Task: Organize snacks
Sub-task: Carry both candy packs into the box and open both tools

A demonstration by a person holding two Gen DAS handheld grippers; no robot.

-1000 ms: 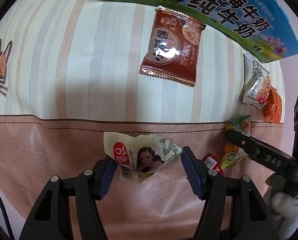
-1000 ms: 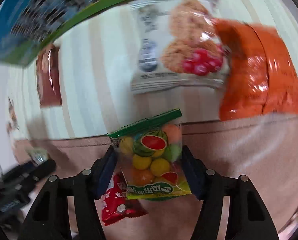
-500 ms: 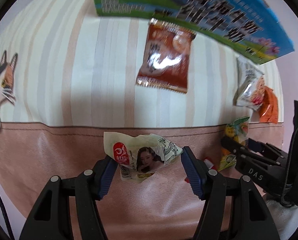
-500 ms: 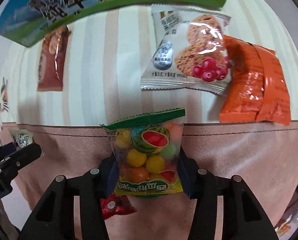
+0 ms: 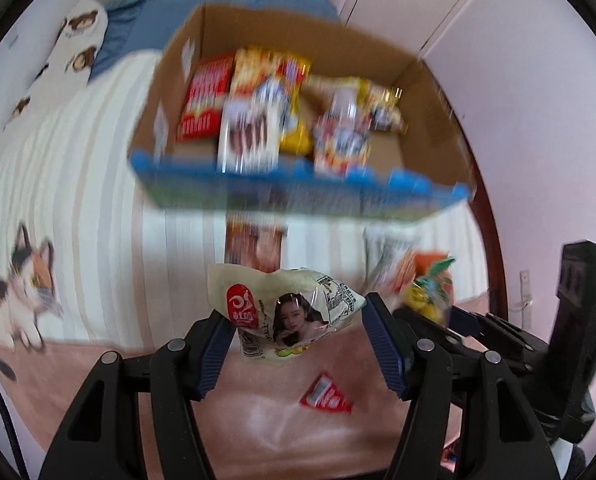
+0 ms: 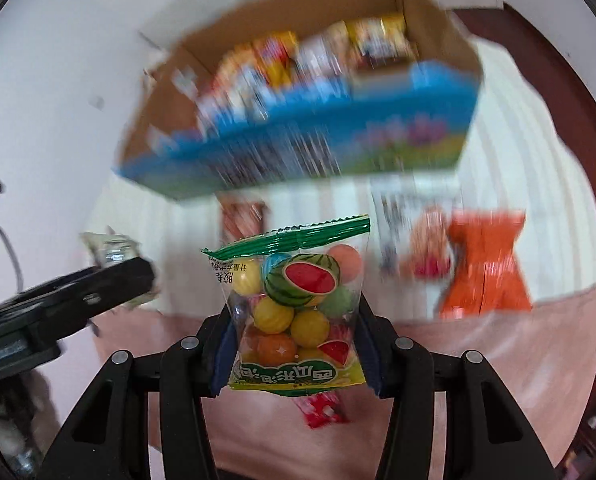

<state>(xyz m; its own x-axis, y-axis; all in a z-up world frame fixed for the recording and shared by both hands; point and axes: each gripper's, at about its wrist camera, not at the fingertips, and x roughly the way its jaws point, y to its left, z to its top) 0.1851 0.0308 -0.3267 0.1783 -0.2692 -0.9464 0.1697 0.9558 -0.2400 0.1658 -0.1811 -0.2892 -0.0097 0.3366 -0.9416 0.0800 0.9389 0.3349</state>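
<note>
My left gripper (image 5: 298,340) is shut on a pale snack packet with a woman's picture (image 5: 286,312), held above the bed. My right gripper (image 6: 294,344) is shut on a clear bag of fruit-shaped gum balls with a green top (image 6: 294,296). Ahead stands an open cardboard box with a blue front (image 5: 298,188), also in the right wrist view (image 6: 298,152), holding several snack packs. The right gripper with its bag shows at the right of the left view (image 5: 429,300); the left gripper shows at the left of the right view (image 6: 110,280).
On the striped blanket lie a brown packet (image 5: 254,244), a white cookie packet (image 6: 413,248) and an orange packet (image 6: 485,264). A small red packet (image 5: 325,396) lies on the pink sheet below the grippers. A cat print (image 5: 18,300) is at the left. A pink wall stands to the right.
Both grippers have risen and tilted up with their packets. The box's open top and its contents have come into view. The loose packets on the blanket now sit lower and smaller.
</note>
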